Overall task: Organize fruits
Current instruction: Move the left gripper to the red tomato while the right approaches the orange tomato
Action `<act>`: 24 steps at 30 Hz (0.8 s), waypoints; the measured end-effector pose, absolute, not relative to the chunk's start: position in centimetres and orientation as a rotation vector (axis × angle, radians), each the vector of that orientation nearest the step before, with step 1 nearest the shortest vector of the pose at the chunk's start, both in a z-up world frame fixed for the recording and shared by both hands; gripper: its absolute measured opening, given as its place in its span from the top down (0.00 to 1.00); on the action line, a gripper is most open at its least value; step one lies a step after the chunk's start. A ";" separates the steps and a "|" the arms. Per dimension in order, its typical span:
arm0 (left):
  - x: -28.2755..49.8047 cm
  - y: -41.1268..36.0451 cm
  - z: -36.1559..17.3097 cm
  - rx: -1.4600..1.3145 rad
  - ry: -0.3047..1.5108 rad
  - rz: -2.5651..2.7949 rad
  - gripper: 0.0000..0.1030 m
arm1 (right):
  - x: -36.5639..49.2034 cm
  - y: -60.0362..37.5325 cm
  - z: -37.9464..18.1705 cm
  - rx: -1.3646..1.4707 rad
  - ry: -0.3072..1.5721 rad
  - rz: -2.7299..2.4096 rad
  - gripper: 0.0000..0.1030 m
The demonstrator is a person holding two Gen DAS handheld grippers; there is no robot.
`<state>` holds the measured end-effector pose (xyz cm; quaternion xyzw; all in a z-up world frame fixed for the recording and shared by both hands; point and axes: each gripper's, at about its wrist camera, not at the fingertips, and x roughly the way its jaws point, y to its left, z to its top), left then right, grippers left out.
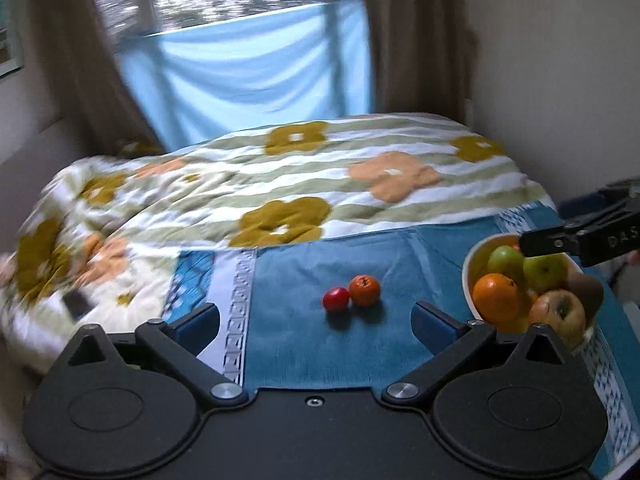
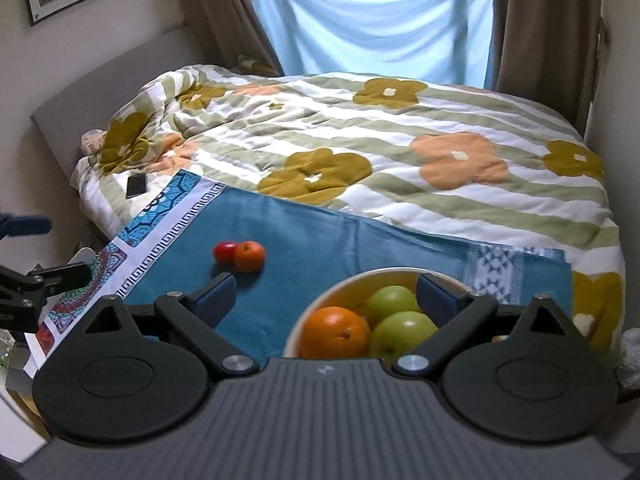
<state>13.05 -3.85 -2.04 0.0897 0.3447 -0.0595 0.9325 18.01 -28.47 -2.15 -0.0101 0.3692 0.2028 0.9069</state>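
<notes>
Fruit lies in two places on the blue cloth (image 1: 320,264) spread over the foot of the bed: most of it is heaped in the white bowl (image 1: 469,264), while a small red fruit (image 1: 336,299) and a small orange fruit (image 1: 364,290) sit touching each other out on the open cloth, well apart from the bowl. Inside the bowl are a large orange (image 1: 496,297), two green apples (image 1: 545,272), a reddish-yellow apple and something brown at the far side. The left gripper (image 1: 316,322) hangs just short of the loose pair with its jaws wide apart and nothing between them, the two fruits sitting roughly on its centre line. The right gripper (image 2: 325,294) hovers over the bowl, jaws likewise spread and empty, one finger above the bowl's near rim and the other off over the cloth. Judging by this layout, the gathering step is nearly finished and only the two strays are left to collect. The left gripper looks best placed for it: the next move would be to go forward and down, straddling one fruit only. Because the pair are touching, closing on one may nudge the other and set it rolling across the soft cloth, so a centred, gentle squeeze seems wise, then a carry across to the already crowded bowl.
</notes>
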 end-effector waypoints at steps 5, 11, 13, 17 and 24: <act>16.9 -2.6 -3.3 0.239 0.745 -0.274 0.00 | 19.3 -25.4 -2.7 -0.026 0.787 0.419 0.00; 21.7 -1.8 -6.5 0.315 0.808 -0.414 0.07 | 21.6 -23.0 -4.3 -0.006 0.825 0.392 0.00; 23.2 -1.7 -7.6 0.346 0.831 -0.463 0.09 | 22.4 -22.5 -4.9 -0.005 0.840 0.377 0.00; 25.4 -2.0 -10.0 0.426 0.858 -0.544 0.17 | 23.6 -21.3 -6.3 -0.027 0.872 0.348 0.00; 28.1 -2.8 -13.0 0.501 0.895 -0.658 0.27 | 25.1 -19.9 -8.7 -0.060 0.930 0.320 0.00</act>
